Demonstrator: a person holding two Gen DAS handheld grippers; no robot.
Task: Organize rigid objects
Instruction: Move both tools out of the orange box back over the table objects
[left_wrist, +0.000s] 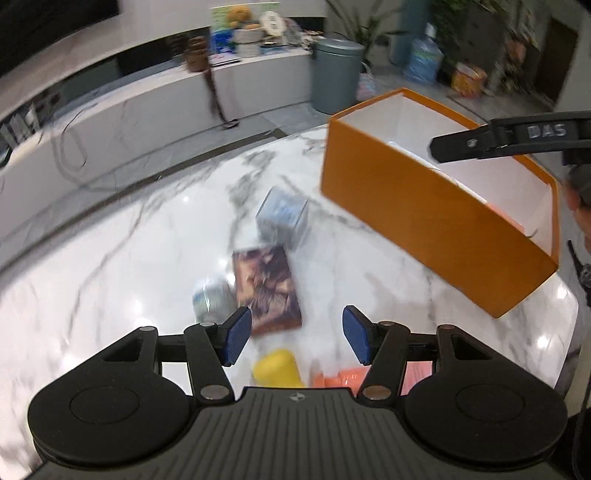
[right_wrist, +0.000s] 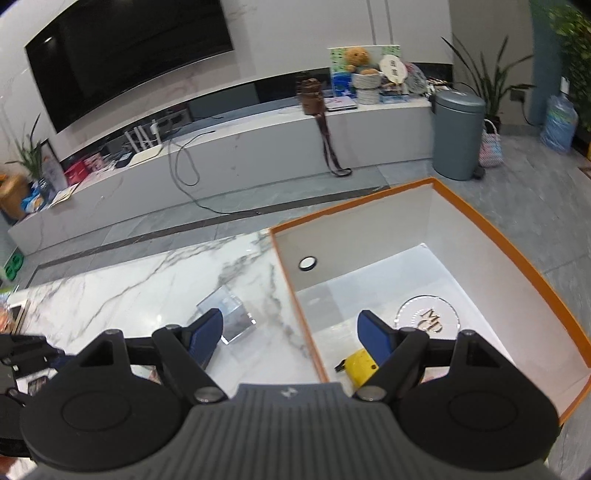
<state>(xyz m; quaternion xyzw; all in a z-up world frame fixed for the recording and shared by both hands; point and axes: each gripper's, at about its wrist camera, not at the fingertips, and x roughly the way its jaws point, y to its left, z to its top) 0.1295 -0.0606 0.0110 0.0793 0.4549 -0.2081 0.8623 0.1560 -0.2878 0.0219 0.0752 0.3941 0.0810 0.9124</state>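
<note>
In the left wrist view my left gripper (left_wrist: 297, 312) hangs open and empty over the marble table (left_wrist: 110, 302). Beneath it lie a brown printed flat box (left_wrist: 267, 291), a plastic bottle (left_wrist: 212, 299), a clear cube box (left_wrist: 282, 216), a yellow object (left_wrist: 279, 369) and an orange-pink item (left_wrist: 343, 378). The orange box (left_wrist: 424, 221) with a white inside stands to the right. In the right wrist view my right gripper (right_wrist: 291, 315) is open and empty above the left wall of the orange box (right_wrist: 517, 258). Inside the box lie a yellow item (right_wrist: 360, 365) and a clear round disc (right_wrist: 426, 317). The clear cube box (right_wrist: 229, 314) sits left of the box.
A finger of the other gripper (left_wrist: 509, 138) reaches in over the orange box. Beyond the table are grey floor tiles, a long white TV bench (right_wrist: 258, 147), a grey bin (right_wrist: 458, 133), potted plants and a water jug (right_wrist: 559, 123).
</note>
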